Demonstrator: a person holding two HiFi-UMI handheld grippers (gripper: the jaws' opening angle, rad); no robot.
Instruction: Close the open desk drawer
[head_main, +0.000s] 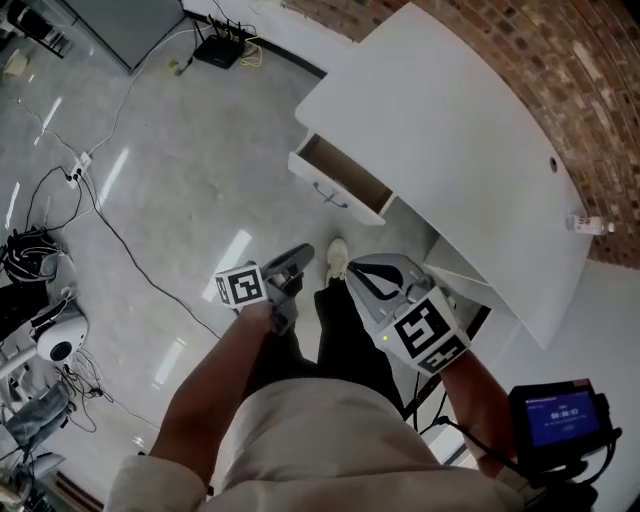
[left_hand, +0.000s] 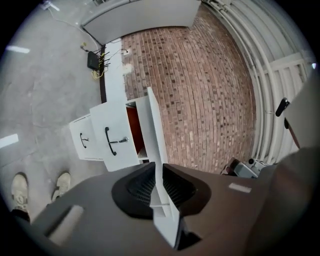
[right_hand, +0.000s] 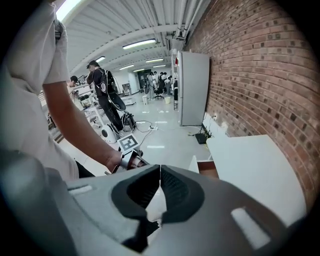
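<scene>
Looks down at far left on black cables trailing over the grey floor, with a black router against the far wall. Holds the left gripper low above that floor, short of the desk and touching nothing. Shows its pads parted by a thin slit in the left gripper view, with only the desk's white edge visible through the gap. Passes a white shoe just beyond the two grippers. Finds the drawer pulled well out from the left end of the white desk, brown inside exposed, curved handle on the front facing the person. Carries the right gripper just right of the left one, likewise clear of the drawer, fingertips pressed together on nothing. Backs onto a brick wall behind the desk. Ends with a small bottle on the desktop near its right end, and a blue-lit screen beside the right forearm.
</scene>
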